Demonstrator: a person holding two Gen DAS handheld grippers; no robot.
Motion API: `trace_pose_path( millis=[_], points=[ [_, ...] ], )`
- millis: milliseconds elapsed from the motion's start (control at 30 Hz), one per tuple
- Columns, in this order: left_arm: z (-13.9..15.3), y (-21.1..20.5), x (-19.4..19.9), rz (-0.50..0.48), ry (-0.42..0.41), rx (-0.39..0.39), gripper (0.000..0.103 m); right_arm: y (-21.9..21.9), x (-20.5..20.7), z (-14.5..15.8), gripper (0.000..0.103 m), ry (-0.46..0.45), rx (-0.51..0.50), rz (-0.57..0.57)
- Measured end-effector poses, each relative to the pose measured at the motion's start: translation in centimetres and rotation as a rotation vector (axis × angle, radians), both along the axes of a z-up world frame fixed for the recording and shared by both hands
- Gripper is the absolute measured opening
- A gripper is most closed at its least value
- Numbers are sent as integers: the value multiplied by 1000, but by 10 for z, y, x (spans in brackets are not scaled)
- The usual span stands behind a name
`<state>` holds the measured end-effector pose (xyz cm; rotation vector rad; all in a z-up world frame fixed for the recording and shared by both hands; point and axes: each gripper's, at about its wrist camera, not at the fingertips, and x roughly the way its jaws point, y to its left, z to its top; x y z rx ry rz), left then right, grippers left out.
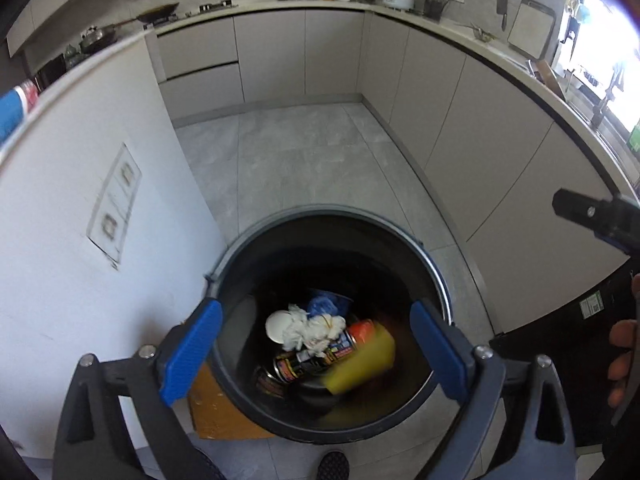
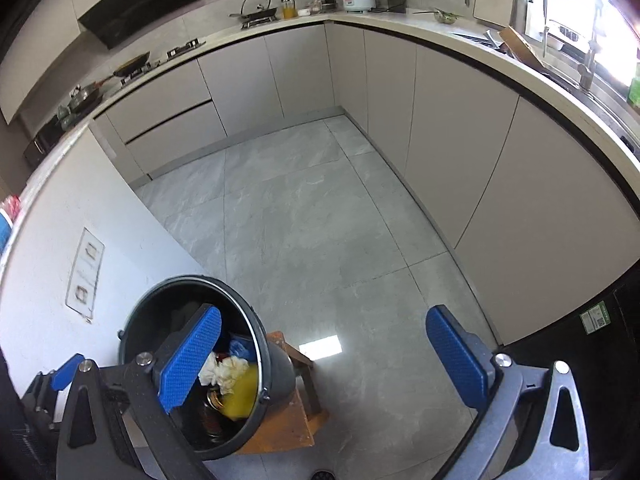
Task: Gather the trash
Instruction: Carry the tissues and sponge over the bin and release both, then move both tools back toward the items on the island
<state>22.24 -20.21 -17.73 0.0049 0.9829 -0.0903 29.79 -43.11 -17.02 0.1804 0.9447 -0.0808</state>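
- The bin (image 1: 328, 320), a round black bucket with a metal rim, stands on a low wooden stool (image 2: 296, 412) just beside a white wall (image 1: 80, 208), on the grey tiled floor (image 2: 312, 208) of a kitchen.
- Inside it lies trash already gathered: a crumpled white tissue (image 1: 310, 328), a white lid or cup (image 1: 279, 325), something blue (image 1: 326, 305), a dark printed can (image 1: 294, 366) and an orange-topped can (image 1: 356, 334).
- A yellow cup (image 1: 362, 364) shows smeared with blur near the right side of the bin's inside; it appears to be dropping in or only just landing, so the step in hand reads as the drop-off.
- The left gripper (image 1: 316, 354) hangs directly above the bin's mouth, its blue fingers (image 1: 192, 352) spread wide to either side of the rim, with nothing between them.
- The right gripper (image 2: 326, 360) is off to the bin's right, over bare floor; its jaws stand wide apart and hold nothing.
- In the left wrist view, a person's hand (image 1: 622, 360) holds the right gripper's handle at the far right edge.
- No loose trash shows on the visible floor, so the next move probably calls for lifting both grippers clear of the rim and turning to look for another piece elsewhere, perhaps on the worktop (image 2: 400, 20).
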Motion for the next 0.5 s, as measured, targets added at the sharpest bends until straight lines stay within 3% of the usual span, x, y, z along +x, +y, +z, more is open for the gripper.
trace_pose_path(
  millis=[367,500],
  points=[
    [77,53,-10,58,-133,15,97,44,2,34,103,-82,40,65],
    [94,85,-16,111,-170,14,97,69,1,53,103,-168,57,95]
  ],
)
